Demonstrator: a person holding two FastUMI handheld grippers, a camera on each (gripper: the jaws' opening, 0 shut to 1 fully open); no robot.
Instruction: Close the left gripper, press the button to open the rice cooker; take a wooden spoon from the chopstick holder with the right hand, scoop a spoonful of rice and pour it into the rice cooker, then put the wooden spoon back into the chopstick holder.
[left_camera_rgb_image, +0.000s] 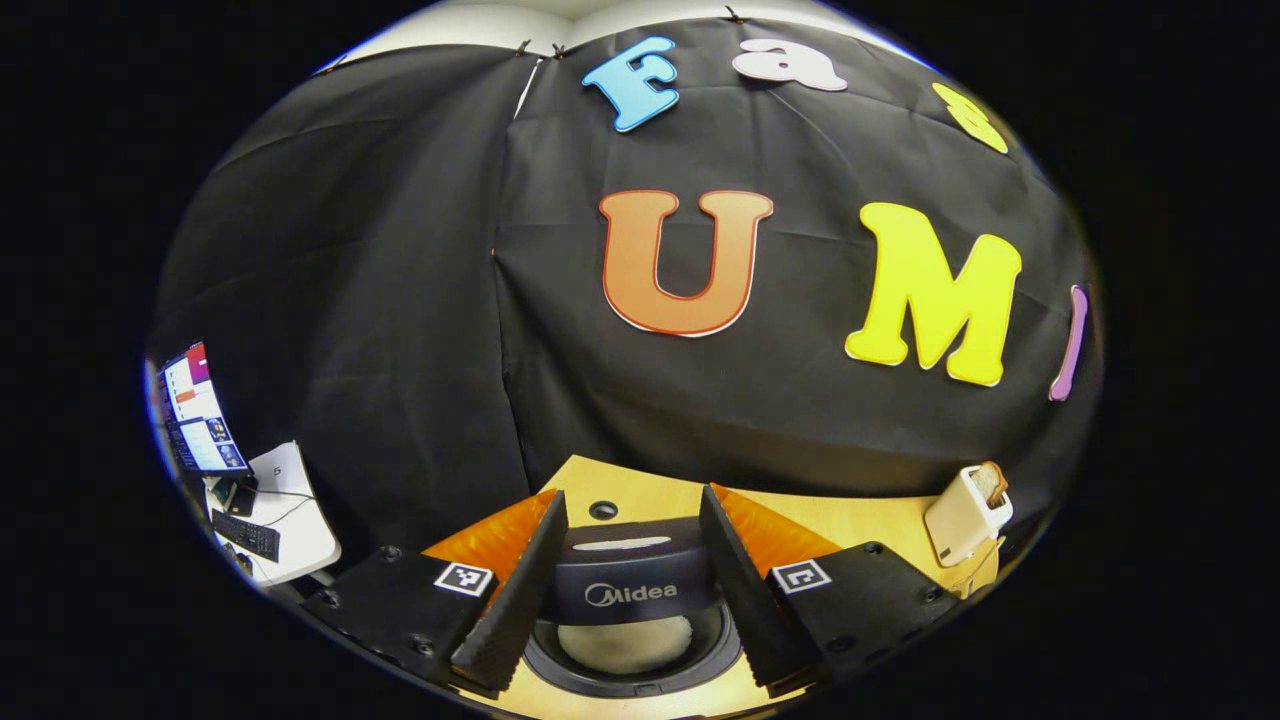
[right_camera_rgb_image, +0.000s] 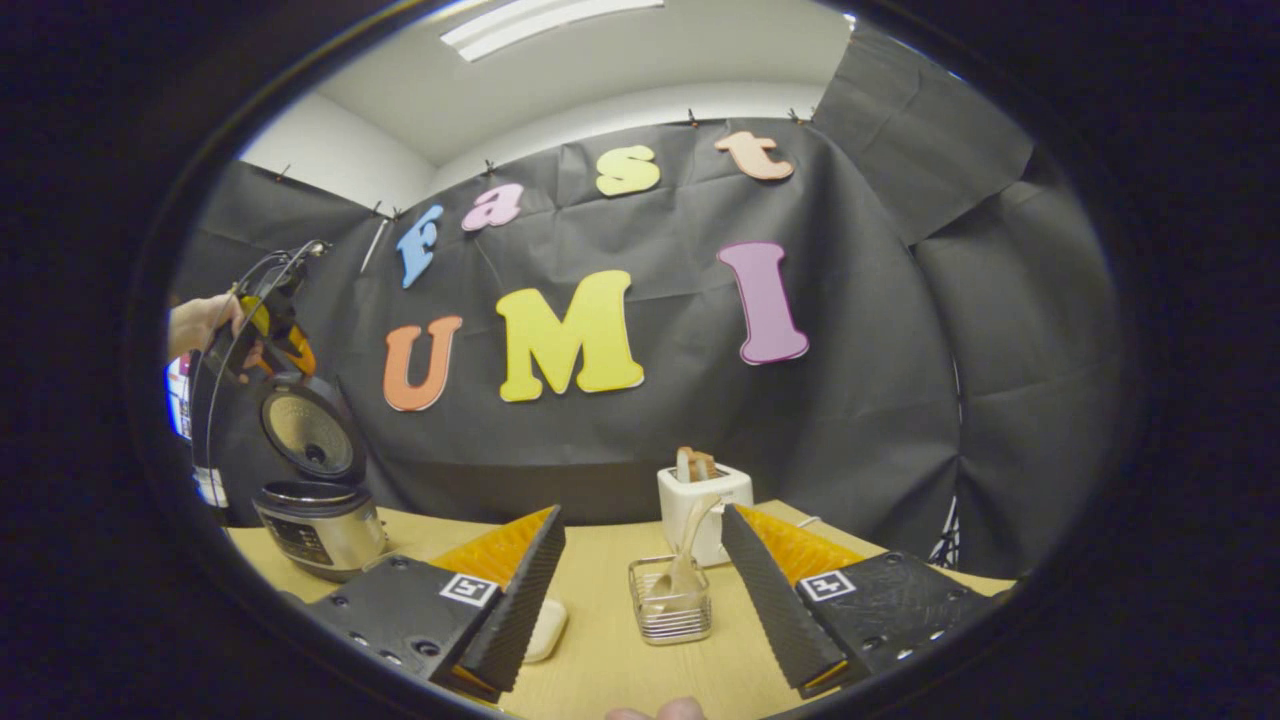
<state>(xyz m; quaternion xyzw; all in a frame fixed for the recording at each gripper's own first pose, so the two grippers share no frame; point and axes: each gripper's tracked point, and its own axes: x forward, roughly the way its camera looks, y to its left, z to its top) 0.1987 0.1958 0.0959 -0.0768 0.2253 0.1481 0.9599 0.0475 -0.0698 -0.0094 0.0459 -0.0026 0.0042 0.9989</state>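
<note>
From my remote station I record a booth walled in creased black cloth (right_camera_rgb_image: 860, 400), clipped along its top edge. Above it stand a white plaster wall (right_camera_rgb_image: 330, 150) and a pale ceiling carrying a long fluorescent light panel (right_camera_rgb_image: 550, 22), switched on. The work surface is a light wooden tabletop (right_camera_rgb_image: 600, 650) with a round cable hole (left_camera_rgb_image: 603, 509). At the left edge sits a white side desk (left_camera_rgb_image: 295, 520) bearing a black keyboard (left_camera_rgb_image: 246, 536) and a lit monitor (left_camera_rgb_image: 195, 410).
</note>
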